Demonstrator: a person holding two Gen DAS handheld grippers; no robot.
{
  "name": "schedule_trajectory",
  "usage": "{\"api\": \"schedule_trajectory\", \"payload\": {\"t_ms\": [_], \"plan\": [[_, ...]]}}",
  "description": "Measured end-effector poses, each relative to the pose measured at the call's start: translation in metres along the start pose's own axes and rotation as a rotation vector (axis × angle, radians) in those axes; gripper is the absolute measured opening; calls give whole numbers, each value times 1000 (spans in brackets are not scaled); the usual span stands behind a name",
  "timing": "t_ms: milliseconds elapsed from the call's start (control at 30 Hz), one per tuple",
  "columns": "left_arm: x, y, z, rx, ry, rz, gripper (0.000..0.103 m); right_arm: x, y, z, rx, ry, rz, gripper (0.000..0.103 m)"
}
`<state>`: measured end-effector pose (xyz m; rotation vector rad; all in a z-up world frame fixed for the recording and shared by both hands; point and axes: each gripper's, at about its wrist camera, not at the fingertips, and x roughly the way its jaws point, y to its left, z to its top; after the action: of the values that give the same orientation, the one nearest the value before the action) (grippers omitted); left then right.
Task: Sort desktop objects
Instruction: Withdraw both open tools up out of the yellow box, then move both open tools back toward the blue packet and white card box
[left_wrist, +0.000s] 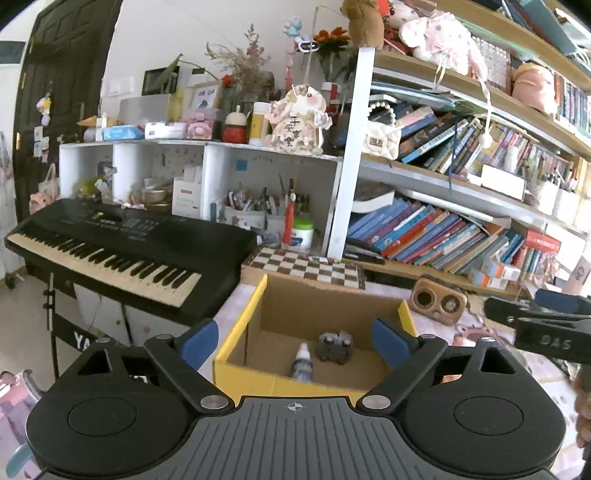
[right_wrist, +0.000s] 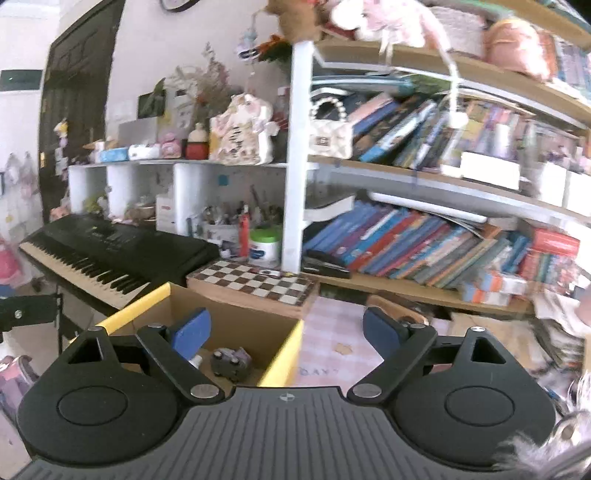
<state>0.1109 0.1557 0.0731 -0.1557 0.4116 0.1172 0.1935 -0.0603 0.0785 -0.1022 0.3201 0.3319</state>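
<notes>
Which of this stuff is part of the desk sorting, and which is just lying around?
Part of the job:
cardboard box
small bottle, in the box
grey toy, in the box
left gripper, open
right gripper, open

Just lying about:
keyboard
chessboard
wooden speaker
books

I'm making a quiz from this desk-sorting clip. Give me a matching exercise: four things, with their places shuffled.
Things:
1. small bottle
2. chessboard
3. wooden speaker
4. keyboard

Places:
A. on a stand, left of the desk
B. inside the cardboard box
C. behind the box
D. right of the box, on the desk

Pairs: 1-B, 2-C, 3-D, 4-A
</notes>
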Motion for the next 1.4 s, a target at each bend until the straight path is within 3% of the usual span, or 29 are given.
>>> {"api": "schedule_trajectory", "payload": {"t_ms": [433, 633, 967, 1400], "plan": [[-58, 0, -47, -20, 15, 0, 96, -88, 16, -61, 60, 25, -79, 90], [-70, -4, -74, -13, 71, -7, 96, -117, 38, -93, 71, 90, -39, 92], [-87, -10, -106, -18, 120, 4, 96, -145, 67, -132, -14, 145, -7, 92], [-92, -29, -135, 5, 220, -21, 96, -159, 63, -155, -1, 238, -28, 95]]}}
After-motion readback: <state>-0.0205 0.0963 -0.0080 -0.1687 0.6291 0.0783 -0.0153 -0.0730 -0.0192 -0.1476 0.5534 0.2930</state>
